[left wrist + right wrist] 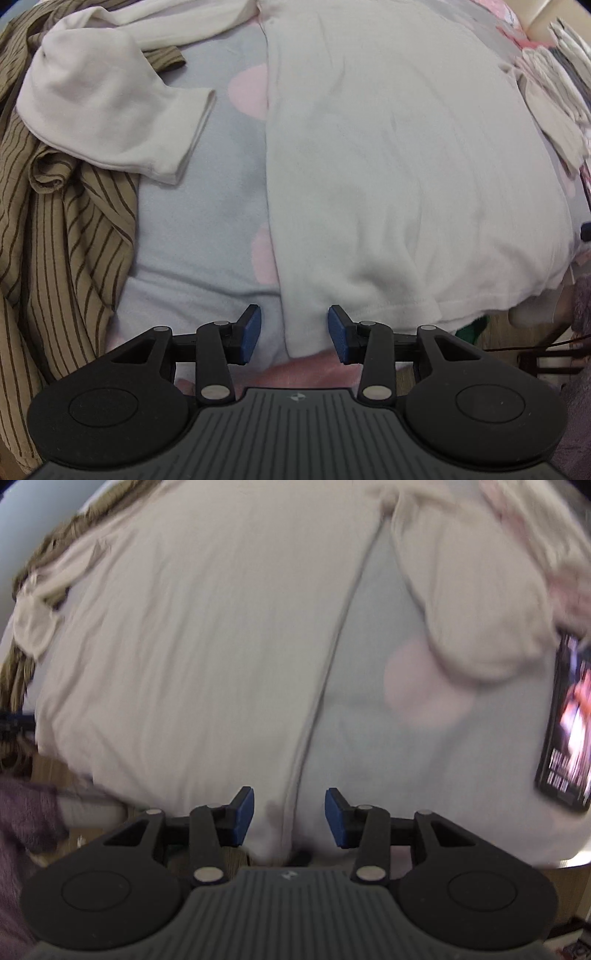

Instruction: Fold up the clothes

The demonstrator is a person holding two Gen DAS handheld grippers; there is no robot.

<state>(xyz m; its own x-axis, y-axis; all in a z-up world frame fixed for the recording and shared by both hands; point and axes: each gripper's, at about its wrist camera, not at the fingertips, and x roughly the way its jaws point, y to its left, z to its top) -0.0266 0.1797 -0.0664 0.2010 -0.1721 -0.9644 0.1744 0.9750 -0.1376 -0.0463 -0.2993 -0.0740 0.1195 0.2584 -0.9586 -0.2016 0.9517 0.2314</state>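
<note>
A cream long-sleeved top (406, 166) lies spread flat on the blue blanket with pink spots (195, 221). From the left gripper (294, 330), its near left hem corner sits at twelve o'clock, between jaws that stand apart and press on nothing. The right gripper (289, 814) is likewise parted over the opposite hem corner, nothing clamped. The cloth looks light, soft and limp, likely to sag and crease, so the two hem corners seem the sensible holds. A striped brown garment (66, 221) lies bunched at nine o'clock in the left view.
</note>
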